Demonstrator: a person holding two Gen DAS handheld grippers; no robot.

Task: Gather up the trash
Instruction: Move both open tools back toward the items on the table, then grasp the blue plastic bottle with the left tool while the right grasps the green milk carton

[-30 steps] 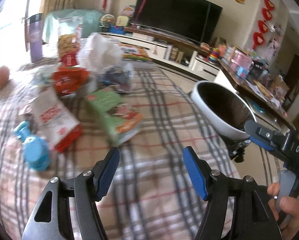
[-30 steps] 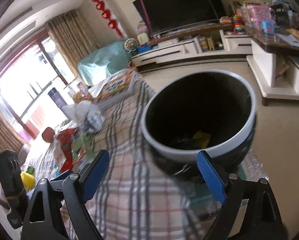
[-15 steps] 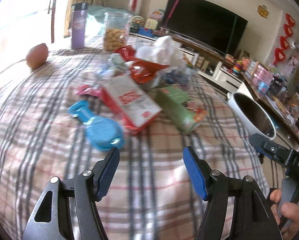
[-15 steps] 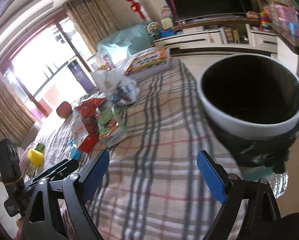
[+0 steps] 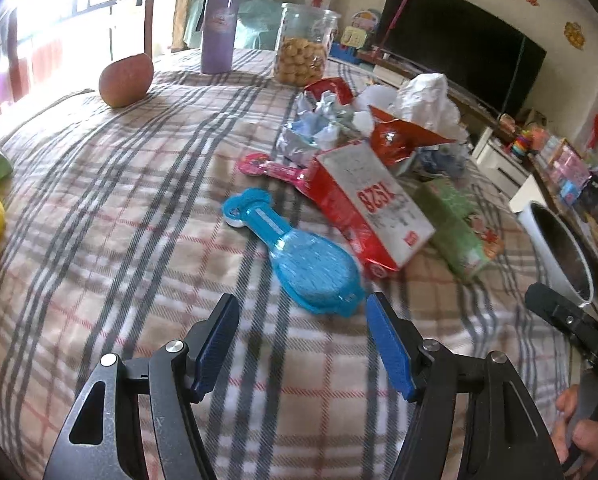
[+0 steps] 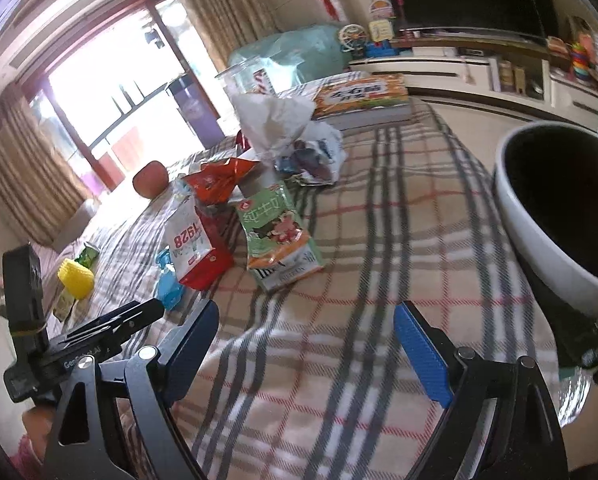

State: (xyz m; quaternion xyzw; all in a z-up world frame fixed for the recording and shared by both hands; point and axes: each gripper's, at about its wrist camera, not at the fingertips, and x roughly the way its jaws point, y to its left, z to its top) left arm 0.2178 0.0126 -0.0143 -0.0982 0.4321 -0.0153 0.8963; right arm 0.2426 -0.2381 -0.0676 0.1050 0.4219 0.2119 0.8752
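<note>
- Both grippers, left (image 5: pixel 302 342) and right (image 6: pixel 305 354), hang empty, fingers spread, over the plaid desk (image 5: pixel 139 208).
- Wrappers (image 5: pixel 373 204) pile at frame centre; bin (image 6: pixel 555 216) at right edge.
- Best approach: grab one loose wrapper, skip the blue brush (image 5: pixel 299 258).

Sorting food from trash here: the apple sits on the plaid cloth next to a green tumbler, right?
Not quite: the tumbler is purple, not green. The left wrist view shows it standing upright on the plaid cloth near the apple.
</note>
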